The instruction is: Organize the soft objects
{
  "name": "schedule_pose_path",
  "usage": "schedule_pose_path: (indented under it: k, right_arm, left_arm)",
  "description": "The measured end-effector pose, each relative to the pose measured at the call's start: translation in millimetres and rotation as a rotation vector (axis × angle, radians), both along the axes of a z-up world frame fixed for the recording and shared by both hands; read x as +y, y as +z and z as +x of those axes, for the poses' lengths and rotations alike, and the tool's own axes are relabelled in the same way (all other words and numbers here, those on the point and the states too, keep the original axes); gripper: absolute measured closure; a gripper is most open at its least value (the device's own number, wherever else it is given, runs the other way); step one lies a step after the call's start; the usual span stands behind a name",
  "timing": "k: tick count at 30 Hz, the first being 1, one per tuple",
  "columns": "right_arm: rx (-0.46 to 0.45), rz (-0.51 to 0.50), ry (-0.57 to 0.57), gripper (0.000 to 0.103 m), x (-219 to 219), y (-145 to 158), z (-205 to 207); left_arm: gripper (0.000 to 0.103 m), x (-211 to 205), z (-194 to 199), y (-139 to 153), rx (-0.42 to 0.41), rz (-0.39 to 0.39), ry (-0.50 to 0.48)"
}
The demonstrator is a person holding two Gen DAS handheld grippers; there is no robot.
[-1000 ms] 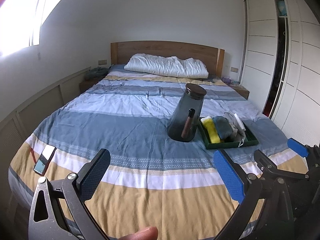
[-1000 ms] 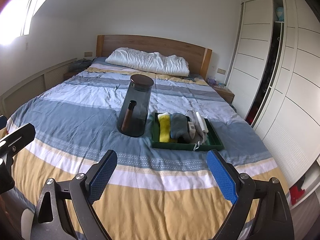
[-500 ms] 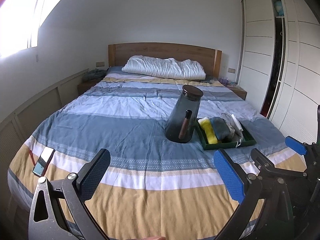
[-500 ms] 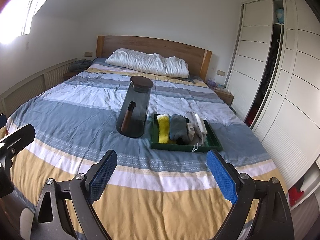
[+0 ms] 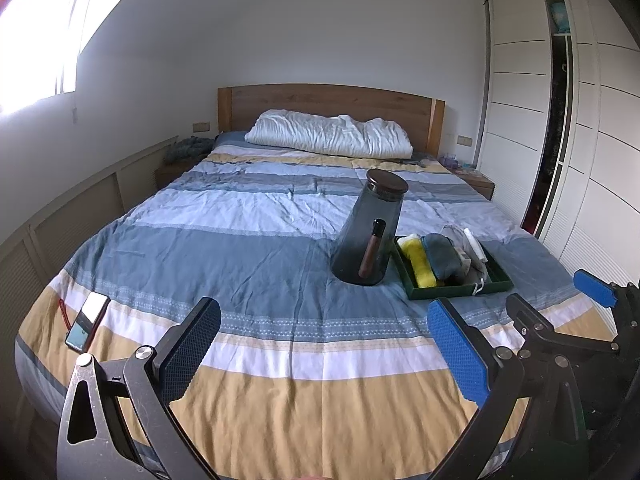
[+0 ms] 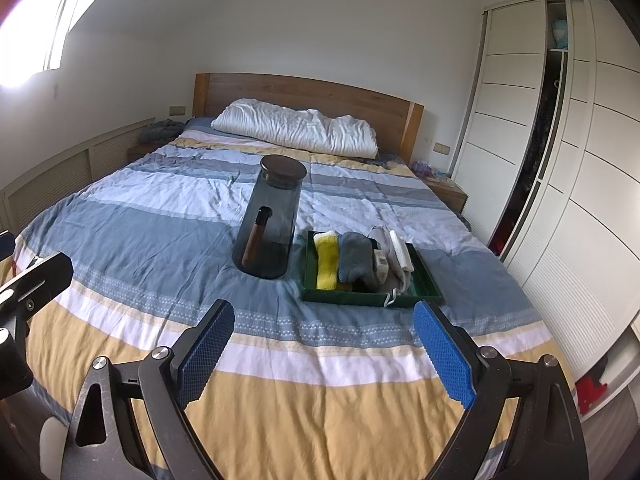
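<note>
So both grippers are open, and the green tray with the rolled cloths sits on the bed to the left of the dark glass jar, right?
Not quite: the green tray sits to the right of the dark glass jar, as the right wrist view shows. The left gripper and right gripper are both open, and the tray is on the bed.

A big bed has a striped cover in blue, white and yellow. A white pillow lies by the brown wooden headboard. A tall dark glass jug with a brown handle stands on the cover. A phone lies near the bed's left edge. White closet doors fill the right wall.
</note>
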State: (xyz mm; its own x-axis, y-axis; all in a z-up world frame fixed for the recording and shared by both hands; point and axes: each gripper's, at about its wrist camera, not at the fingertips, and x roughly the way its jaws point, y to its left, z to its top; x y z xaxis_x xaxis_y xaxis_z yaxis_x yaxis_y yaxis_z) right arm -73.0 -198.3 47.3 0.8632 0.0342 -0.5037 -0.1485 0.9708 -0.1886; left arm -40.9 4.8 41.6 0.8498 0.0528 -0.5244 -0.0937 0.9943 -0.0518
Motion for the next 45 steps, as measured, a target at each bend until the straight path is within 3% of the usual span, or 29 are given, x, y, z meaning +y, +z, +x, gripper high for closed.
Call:
schedule_pose_path:
  k: [16,22,29,45]
  right_arm:
    - [-0.002,0.018,-0.007,0.011,-2,-4,1]
    - [0.069,0.049,-0.037,0.011,-8,-36,6]
    - [0.149,0.112,-0.069,0.011,-12,-53,17]
    - [0.15,0.09,-0.059,0.011,-12,-59,20]
  left_arm:
    - [0.002,0,2,-15,0.03,0.019,0.0]
    - [0.002,-1,8,-39,0.092,0.038,0.008]
    - [0.002,-3,13,-49,0.123,0.054,0.009]
    - [0.002,-9,15,-55,0.143,0.057,-0.013]
